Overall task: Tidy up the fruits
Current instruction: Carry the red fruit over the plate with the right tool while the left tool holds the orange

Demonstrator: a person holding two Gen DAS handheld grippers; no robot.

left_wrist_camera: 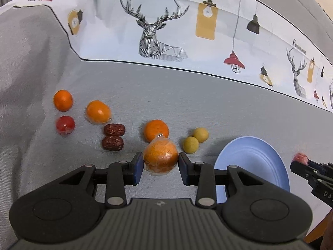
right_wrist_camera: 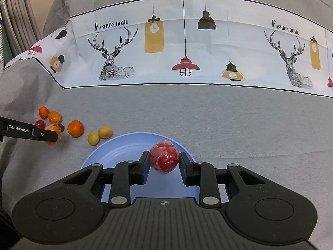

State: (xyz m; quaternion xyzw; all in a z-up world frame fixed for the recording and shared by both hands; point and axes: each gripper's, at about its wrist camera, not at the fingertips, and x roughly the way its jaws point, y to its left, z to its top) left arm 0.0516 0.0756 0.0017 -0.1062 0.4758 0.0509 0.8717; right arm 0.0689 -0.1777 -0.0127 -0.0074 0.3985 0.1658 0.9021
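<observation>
1. My left gripper [left_wrist_camera: 160, 163] was clamped on a plastic-wrapped orange [left_wrist_camera: 160, 158], one blue pad pressing each side of it, held above the grey cloth [left_wrist_camera: 208, 104].
2. My right gripper [right_wrist_camera: 164, 162] was closed on a wrapped red fruit [right_wrist_camera: 164, 158], which hung over the blue plate [right_wrist_camera: 116, 152], near the plate's far rim.
3. In the left wrist view the plate lay just to the right of my left gripper, its left edge partly hidden behind the right finger linkage.
4. Just beyond the held orange sat a bare orange [left_wrist_camera: 156, 130]; whether the two touched, I could not tell.
5. Two yellow-green fruits [left_wrist_camera: 195, 140] lay touching each other between that orange and the plate, near its rim but apart from it.
6. Left of my gripper were two dark red dates [left_wrist_camera: 113, 137] close together, a wrapped orange fruit [left_wrist_camera: 98, 112], a small orange [left_wrist_camera: 63, 100] and a red fruit [left_wrist_camera: 65, 125].
7. Bare grey cloth stretched open from the fruit back to the black border line of the white printed band [left_wrist_camera: 166, 31].
8. In the right wrist view the cloth to the right of the plate lay open out to the frame's edge.
</observation>
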